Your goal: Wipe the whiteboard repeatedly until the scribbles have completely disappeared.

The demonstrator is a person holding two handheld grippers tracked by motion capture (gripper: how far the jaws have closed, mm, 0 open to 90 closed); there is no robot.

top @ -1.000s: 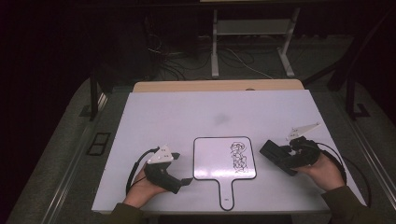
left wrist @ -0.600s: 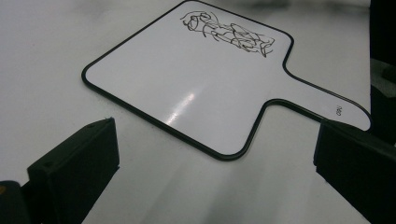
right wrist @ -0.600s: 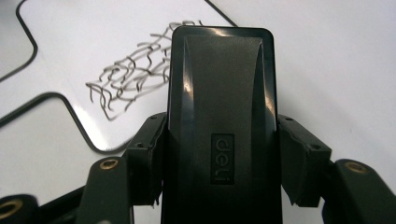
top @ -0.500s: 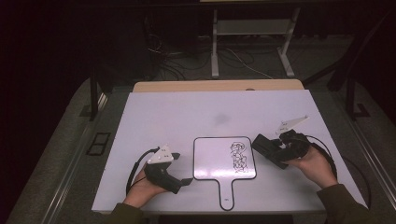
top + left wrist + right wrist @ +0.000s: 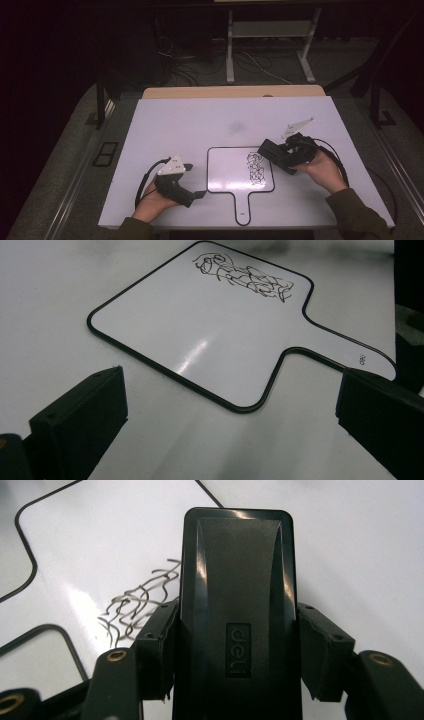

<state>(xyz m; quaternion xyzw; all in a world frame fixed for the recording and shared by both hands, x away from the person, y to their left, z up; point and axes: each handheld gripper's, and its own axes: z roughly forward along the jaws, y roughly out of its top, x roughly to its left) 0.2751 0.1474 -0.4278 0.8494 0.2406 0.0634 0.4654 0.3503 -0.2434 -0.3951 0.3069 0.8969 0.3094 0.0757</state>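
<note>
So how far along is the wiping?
Done: the right claw is shut on the eraser and holds it at the board's right edge. In hand: bringing it to the scribble. Left: all the wiping; the scribble looks untouched. The left claw is open near the handle.

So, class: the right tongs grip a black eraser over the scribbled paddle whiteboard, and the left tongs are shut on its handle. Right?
Not quite. The left tongs are open, holding nothing, as the left gripper view shows. The right tongs do grip the eraser over the whiteboard.
</note>
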